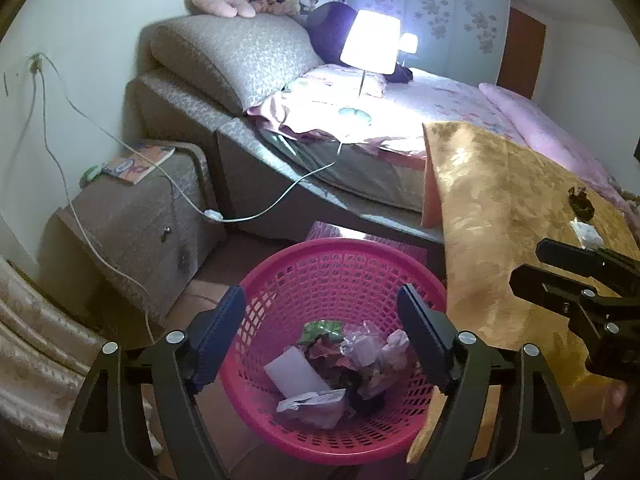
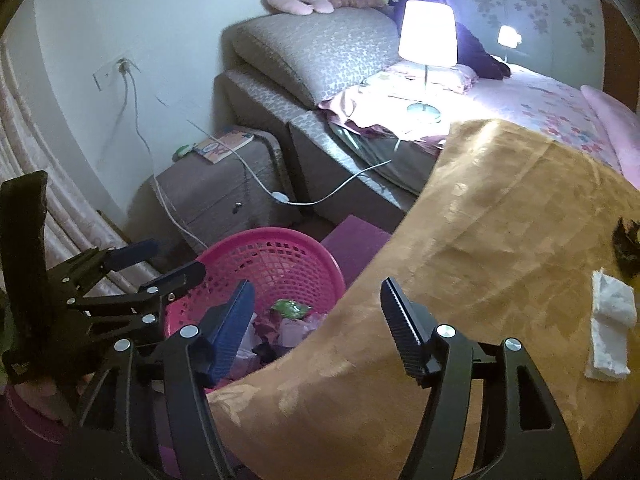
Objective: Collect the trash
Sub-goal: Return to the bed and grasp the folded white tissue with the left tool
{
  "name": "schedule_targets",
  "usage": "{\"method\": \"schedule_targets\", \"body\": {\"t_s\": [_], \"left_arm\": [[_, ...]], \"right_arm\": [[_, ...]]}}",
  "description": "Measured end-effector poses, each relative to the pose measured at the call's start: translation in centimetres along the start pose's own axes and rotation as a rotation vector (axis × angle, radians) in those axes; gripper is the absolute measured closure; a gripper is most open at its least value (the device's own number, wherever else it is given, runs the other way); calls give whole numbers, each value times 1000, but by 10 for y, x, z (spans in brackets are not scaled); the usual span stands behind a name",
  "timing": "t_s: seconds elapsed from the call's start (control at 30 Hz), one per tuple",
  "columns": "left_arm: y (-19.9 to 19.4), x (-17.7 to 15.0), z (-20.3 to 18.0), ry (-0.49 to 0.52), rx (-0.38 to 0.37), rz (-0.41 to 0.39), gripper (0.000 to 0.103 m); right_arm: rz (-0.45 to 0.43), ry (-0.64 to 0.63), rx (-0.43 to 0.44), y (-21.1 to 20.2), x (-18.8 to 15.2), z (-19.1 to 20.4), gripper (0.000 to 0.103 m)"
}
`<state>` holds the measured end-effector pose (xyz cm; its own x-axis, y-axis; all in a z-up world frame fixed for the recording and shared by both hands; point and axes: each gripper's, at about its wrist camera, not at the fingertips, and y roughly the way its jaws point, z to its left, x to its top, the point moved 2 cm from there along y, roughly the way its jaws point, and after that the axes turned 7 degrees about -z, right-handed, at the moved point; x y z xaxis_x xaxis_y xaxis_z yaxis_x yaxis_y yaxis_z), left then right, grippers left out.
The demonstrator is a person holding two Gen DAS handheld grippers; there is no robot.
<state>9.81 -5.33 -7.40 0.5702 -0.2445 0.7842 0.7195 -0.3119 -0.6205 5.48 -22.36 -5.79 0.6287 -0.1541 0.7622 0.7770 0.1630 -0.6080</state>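
Observation:
A pink mesh basket [image 1: 280, 276] stands on the floor beside the table and holds several pieces of trash [image 1: 340, 364]. My left gripper [image 1: 322, 330] is open and empty right above the basket. My right gripper [image 2: 318, 320] is open and empty over the table's left edge; it also shows in the left wrist view [image 1: 568, 272]. A crumpled white tissue [image 2: 610, 332] and a dark scrap [image 2: 628, 246] lie on the gold tablecloth [image 2: 500, 240] to the right of the right gripper. The basket shows in the right wrist view [image 2: 276, 240] with the left gripper [image 2: 160, 260] over it.
A bed [image 1: 440, 100] with a lit lamp [image 1: 370, 44] stands behind the table. A bedside cabinet [image 1: 152, 216] with a book and trailing cables [image 1: 212, 214] stands at the left. A pink box [image 2: 356, 240] lies on the floor behind the basket.

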Motion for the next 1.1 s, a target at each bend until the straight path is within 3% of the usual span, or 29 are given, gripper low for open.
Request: {"method": "schedule_targets", "body": {"t_s": [0.33,0.67,0.97,1.1], "left_arm": [[-4,0,-27,36,-58,-16,23],[1,3,-66,94,-106,8,23],[8,13,-137,223,-183,9,23],[13,18,-171,260,-229,16,23]], "right_arm": [[-61,69,-122,-47,-25,-51,34],[-121,178,-407,-106,-58,-147,33],[-149,296,-593,-143,-85,-225,28],[-141,324,-630,-147,-90,-251,26]]}}
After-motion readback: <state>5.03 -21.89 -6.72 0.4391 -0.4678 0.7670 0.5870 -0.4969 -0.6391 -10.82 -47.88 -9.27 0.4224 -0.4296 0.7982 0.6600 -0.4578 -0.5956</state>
